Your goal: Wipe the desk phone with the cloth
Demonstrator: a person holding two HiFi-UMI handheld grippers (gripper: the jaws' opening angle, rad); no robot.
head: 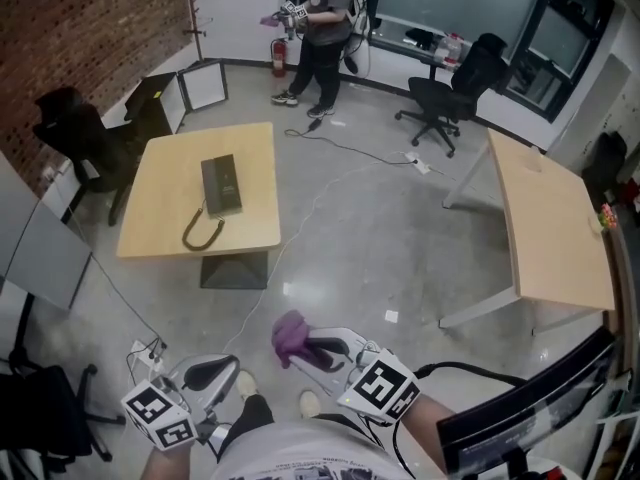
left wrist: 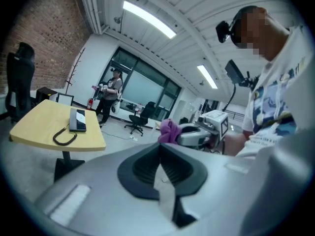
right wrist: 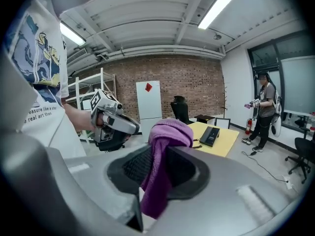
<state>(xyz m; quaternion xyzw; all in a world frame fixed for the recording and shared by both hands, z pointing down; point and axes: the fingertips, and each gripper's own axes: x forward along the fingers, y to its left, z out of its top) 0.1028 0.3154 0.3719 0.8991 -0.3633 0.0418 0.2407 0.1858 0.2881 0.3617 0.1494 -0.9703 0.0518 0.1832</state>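
away from the desk phone (head: 221, 185), right fingers (right wrist: 189, 171) pinch cloth (right wrist: 169, 131), left fingers (left wrist: 141, 169) pressed together.

Even light from ceiling strip lights (left wrist: 147, 18); fisheye-warped, darkened edges.

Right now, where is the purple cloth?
The purple cloth is low in the head view, pinched in the right gripper, well short of the desk phone on the wooden desk up left.

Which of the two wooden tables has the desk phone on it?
The smaller table on the left, by the brick wall: the dark desk phone lies on it. The long table on the right shows no phone.
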